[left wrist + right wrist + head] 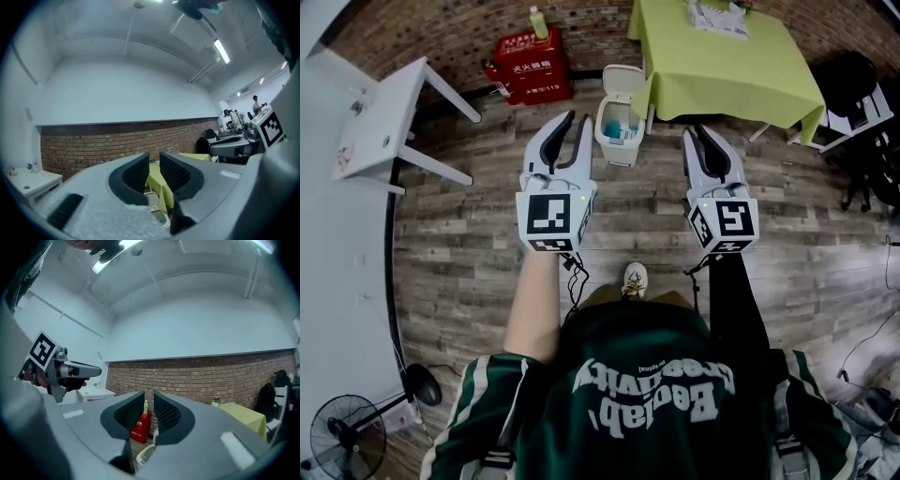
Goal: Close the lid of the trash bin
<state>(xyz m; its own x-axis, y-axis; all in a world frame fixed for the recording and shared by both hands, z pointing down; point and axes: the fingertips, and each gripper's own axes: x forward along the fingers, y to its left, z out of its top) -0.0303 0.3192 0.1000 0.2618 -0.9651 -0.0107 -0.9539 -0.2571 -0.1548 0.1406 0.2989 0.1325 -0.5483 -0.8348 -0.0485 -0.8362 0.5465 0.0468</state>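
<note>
The approach appears to be the step in hand. The left gripper (pixel 577 122) has its jaws slightly spread and empty. The trash bin (pixel 617 127) stands far ahead between both grippers, its lid (pixel 623 80) raised, just beside the green table (pixel 722 66). The right gripper (pixel 697 133) also has its jaws slightly spread and empty. The next move likely calls for reaching the lid and tipping it down. The hinge is hidden and the bin's contents are unclear.

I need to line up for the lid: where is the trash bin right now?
In the head view the trash bin stands top centre, between the red box and the green table.
</note>
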